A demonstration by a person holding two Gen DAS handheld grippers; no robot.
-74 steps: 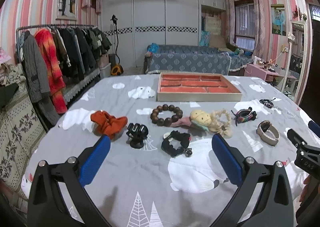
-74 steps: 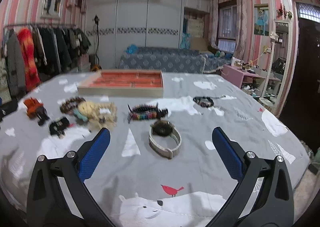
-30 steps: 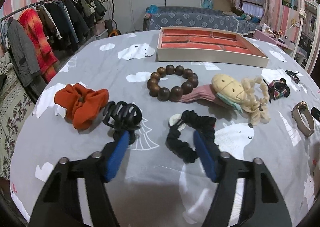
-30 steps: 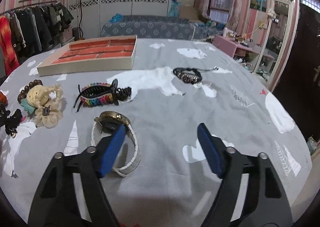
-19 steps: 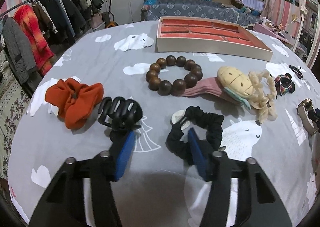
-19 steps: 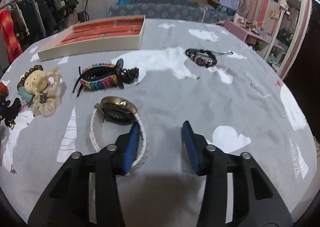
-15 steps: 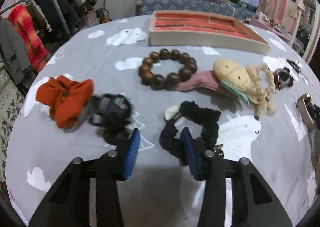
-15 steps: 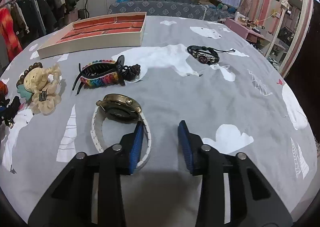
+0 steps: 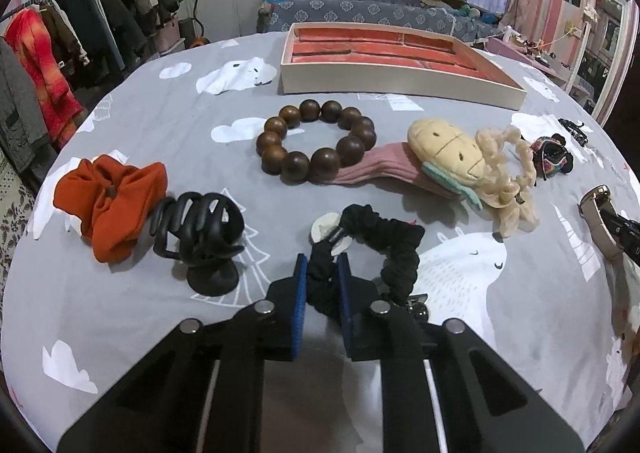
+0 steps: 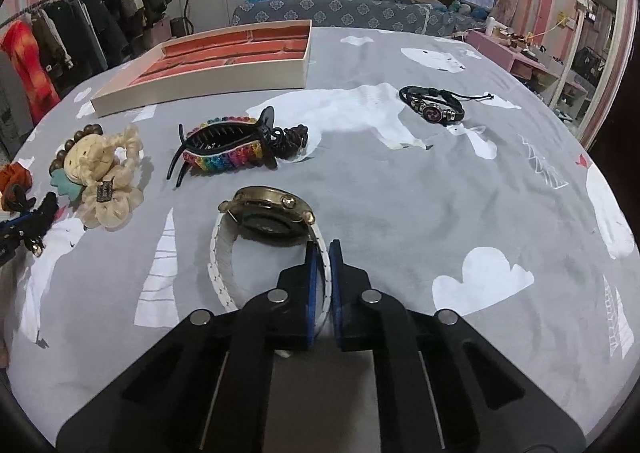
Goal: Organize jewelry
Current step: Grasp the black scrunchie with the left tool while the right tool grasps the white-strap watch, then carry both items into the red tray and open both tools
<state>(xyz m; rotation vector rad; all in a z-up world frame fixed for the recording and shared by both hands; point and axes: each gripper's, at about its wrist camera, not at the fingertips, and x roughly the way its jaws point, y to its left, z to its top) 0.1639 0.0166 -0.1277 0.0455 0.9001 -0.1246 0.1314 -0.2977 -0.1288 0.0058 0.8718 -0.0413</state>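
Observation:
My left gripper is shut on the near loop of a black scrunchie that lies on the grey cloth. My right gripper is shut on the white strap of a gold-cased watch, also resting on the cloth. A cream tray with red lining stands at the far side. Around lie a wooden bead bracelet, an orange scrunchie, a black claw clip, a plush hair tie, a rainbow claw clip and a black leather bracelet.
The table wears a grey cloth with white bears and clouds. A clothes rack stands at the left, a blue sofa behind the table and a pink desk at the right. The right gripper's tip shows at the left wrist view's right edge.
Both grippers have dropped toward the cloth and closed, the left on the black scrunchie, the right on the watch strap. The other items lie where they were.

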